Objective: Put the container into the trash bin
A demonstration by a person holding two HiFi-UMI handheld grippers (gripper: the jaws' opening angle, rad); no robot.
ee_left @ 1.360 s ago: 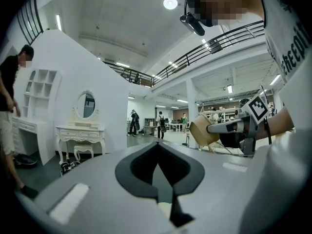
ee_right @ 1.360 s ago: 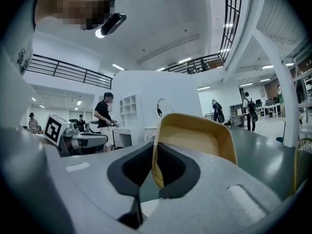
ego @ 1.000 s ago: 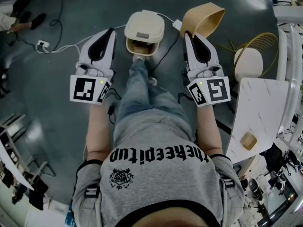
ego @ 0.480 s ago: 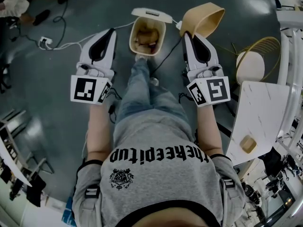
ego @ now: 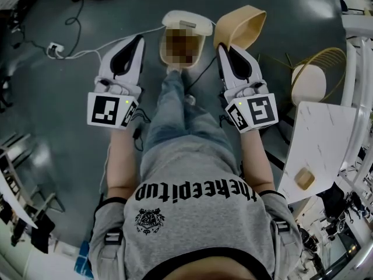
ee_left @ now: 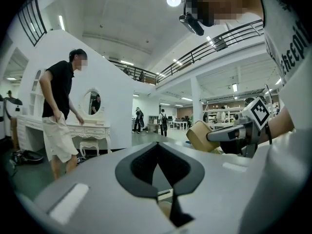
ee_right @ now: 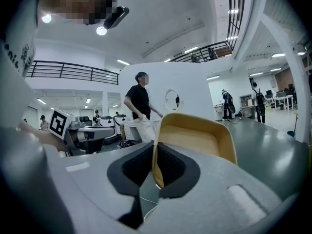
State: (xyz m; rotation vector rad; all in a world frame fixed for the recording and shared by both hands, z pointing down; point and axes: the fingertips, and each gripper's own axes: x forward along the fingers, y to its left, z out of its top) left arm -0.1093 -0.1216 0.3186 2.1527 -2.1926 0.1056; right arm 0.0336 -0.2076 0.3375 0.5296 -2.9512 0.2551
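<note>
Right tongs are clamped on the side wall of the tan container, one pad inside and one outside, so the tub sticks out past the tips. Left tongs are closed on nothing, pads meeting at the tip. Seen from above, the two tools are held out in front of the person, one either side of the legs and well apart from each other.

Just ahead of the feet stands the one trash bin, its lid tipped back and its mouth open. The container hangs just to the right of that lid, near the opening but not over it.

Bare dark floor lies wide open to the left and ahead, crossed only by a white cable running to a power strip.

The right side is tighter. One wire-framed chair stands there, and one white tabletop with its edge close by the right forearm, carrying a single small tan block.

Farther off, one person in a black shirt stands by a white dresser.
</note>
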